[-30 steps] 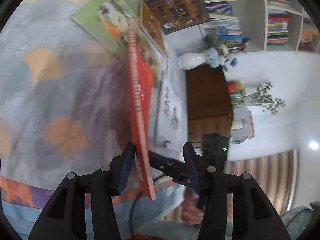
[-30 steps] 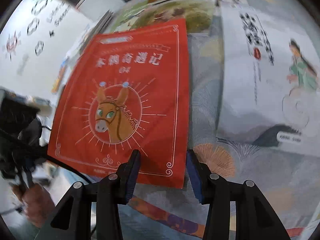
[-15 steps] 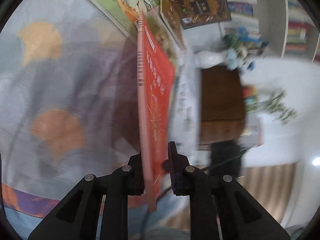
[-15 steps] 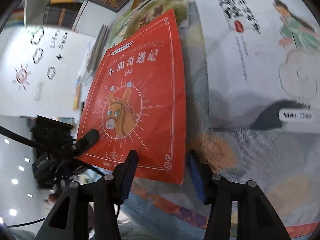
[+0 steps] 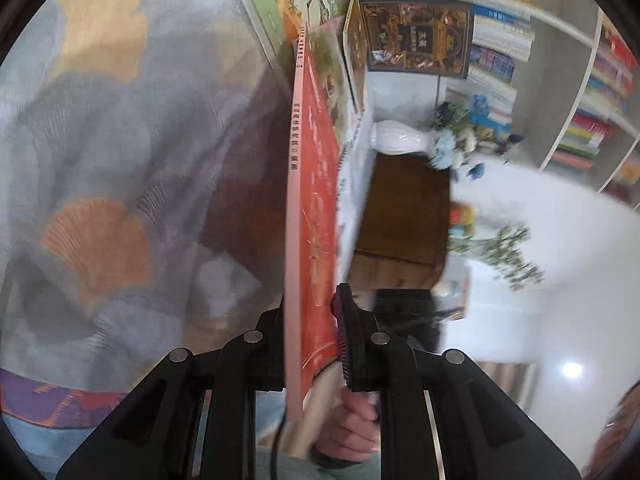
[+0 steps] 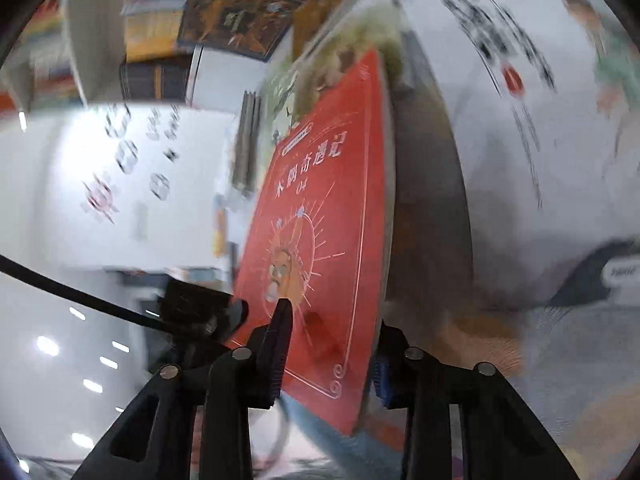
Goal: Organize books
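Red paperback [image 5: 316,208], lifted on edge, pinkish spine [image 5: 294,240] showing, donkey emblem and gold sunburst on cover [image 6: 320,240]. Green picture book [image 5: 288,4] lying flat on the fan-patterned cloth beyond. White illustrated book [image 6: 540,140] flat alongside. Dark ornate book [image 5: 412,36] propped further back.

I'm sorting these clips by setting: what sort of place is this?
Probably a reading room or small library, perhaps a home study. Bookshelves packed with colourful books line the wall, picture books lie on a patterned cloth, and a white vase holds flowers.
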A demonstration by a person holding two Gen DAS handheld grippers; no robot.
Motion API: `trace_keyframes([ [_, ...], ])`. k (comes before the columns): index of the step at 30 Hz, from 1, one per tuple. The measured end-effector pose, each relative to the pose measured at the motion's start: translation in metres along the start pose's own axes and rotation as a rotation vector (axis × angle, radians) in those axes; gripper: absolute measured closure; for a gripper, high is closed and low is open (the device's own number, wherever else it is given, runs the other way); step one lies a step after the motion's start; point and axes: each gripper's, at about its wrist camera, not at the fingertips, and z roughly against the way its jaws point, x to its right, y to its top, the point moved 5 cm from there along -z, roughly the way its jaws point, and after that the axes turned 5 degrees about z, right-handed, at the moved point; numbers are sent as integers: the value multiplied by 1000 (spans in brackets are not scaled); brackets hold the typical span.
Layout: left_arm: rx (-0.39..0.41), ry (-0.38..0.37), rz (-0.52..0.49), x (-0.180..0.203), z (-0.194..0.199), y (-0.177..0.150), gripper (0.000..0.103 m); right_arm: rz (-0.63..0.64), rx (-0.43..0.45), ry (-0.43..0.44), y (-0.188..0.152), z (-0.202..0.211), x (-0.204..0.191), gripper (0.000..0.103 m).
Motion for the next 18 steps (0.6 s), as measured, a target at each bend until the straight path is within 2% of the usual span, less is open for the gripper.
trace_keyframes([
  [5,26,249,-234,20,0,-4,89,150,-6,-174,-4,-9,-27,69],
  [8,28,327,-353,35,3,-8,89,209,16,-243,-9,-8,-35,69],
  [12,19,342,-433,50,13,-9,89,306,58,-326,-8,-3,-60,69],
  [18,4,294,-486,72,45,0,88,427,125,-399,3,-5,-122,69],
])
